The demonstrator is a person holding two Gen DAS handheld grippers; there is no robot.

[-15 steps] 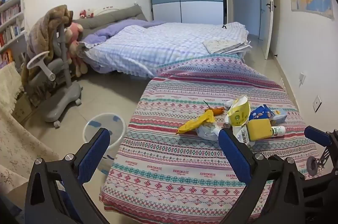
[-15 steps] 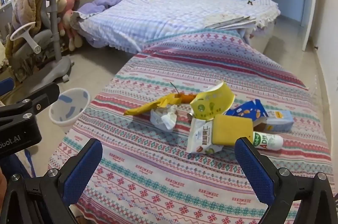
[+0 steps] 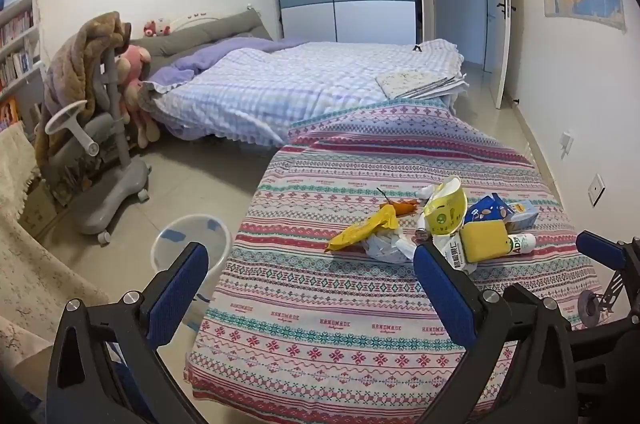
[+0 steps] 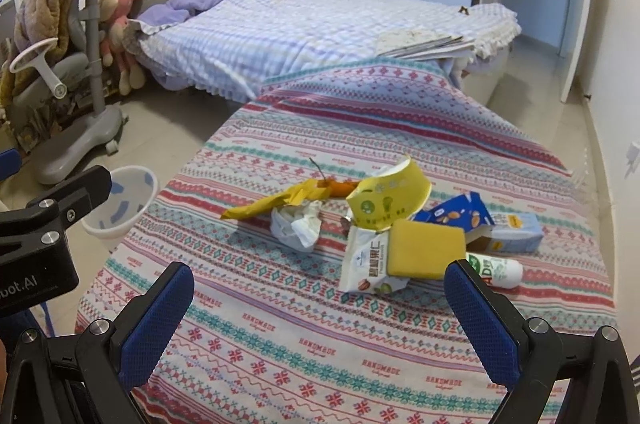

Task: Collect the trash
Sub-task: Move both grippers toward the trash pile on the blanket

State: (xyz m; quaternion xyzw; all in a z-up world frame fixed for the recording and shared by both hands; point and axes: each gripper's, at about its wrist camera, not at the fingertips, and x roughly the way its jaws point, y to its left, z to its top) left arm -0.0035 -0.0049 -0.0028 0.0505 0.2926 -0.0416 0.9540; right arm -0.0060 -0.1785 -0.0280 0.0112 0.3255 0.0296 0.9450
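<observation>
A pile of trash lies on the patterned tablecloth (image 4: 280,344): a yellow wrapper (image 4: 276,201), crumpled white paper (image 4: 298,228), a torn yellow paper cup (image 4: 390,201), a yellow sponge (image 4: 426,248), a snack packet (image 4: 370,264), a blue carton (image 4: 480,220) and a small white bottle (image 4: 500,270). The pile also shows in the left wrist view (image 3: 440,228). A white waste bin (image 3: 192,248) stands on the floor left of the table. My left gripper (image 3: 310,288) and right gripper (image 4: 320,312) are both open and empty, short of the pile.
A bed (image 3: 304,87) with a checked quilt stands behind the table. A grey chair (image 3: 92,143) draped with a brown blanket stands at the left. The door (image 3: 500,11) is at the back right. A wall runs along the table's right side.
Both grippers have edged slightly forward toward the pile. Nothing on the table has moved.
</observation>
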